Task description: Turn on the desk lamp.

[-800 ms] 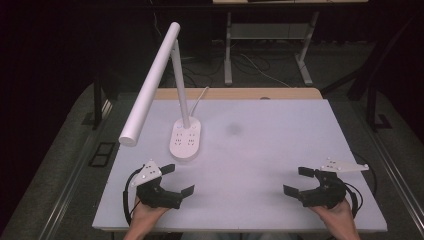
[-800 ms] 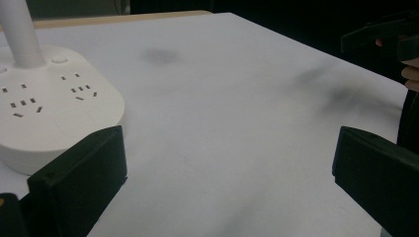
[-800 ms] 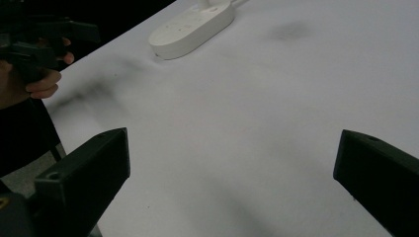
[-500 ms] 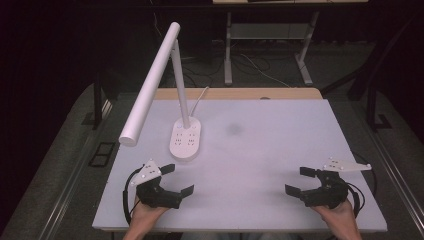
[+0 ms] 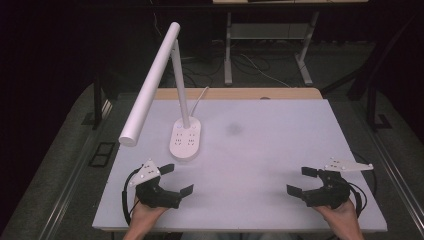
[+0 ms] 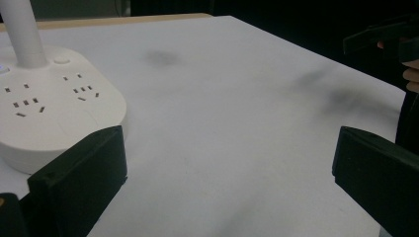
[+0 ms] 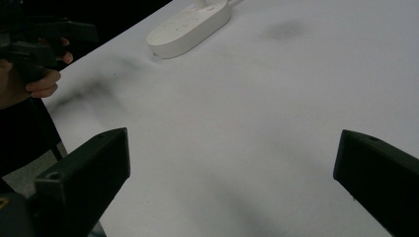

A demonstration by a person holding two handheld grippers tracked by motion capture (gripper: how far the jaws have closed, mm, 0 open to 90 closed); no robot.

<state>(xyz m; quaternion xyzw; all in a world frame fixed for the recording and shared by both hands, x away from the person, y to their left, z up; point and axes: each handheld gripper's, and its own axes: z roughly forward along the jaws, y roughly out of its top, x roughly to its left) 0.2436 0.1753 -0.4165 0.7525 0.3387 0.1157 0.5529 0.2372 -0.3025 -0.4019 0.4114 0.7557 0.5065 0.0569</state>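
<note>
Nearest the person, at the front edge of the white desk (image 5: 280, 165), two hands each hold a gripper. The left gripper (image 5: 177, 179) sits at the desk's front left, its fingers (image 6: 79, 177) spread wide apart with nothing between them, aimed toward the desk's middle right. The right gripper (image 5: 302, 181) sits at the front right, well apart from the left one; its fingers (image 7: 84, 173) are likewise spread wide and bare, aimed toward the desk's middle left. Both rest low over the surface; whether they touch it cannot be told. In the left gripper view the lamp base (image 6: 49, 108) lies just beyond the left finger, near but apart from it. Further back, on the left half of the desk, stands the desk lamp (image 5: 186, 137): a white oblong base with socket slots on top, its long axis running front to back. A thin stem (image 5: 181, 95) rises from the rear part of the base, nearly upright with a slight lean to the left. From the stem's top the long tubular lamp head (image 5: 149, 87) slopes down toward the front left, its round end overhanging the desk's left edge. A white cord (image 5: 199, 97) trails back from the base toward the far wooden edge. A faint dark smudge (image 5: 233, 129) marks the desk's middle.
</note>
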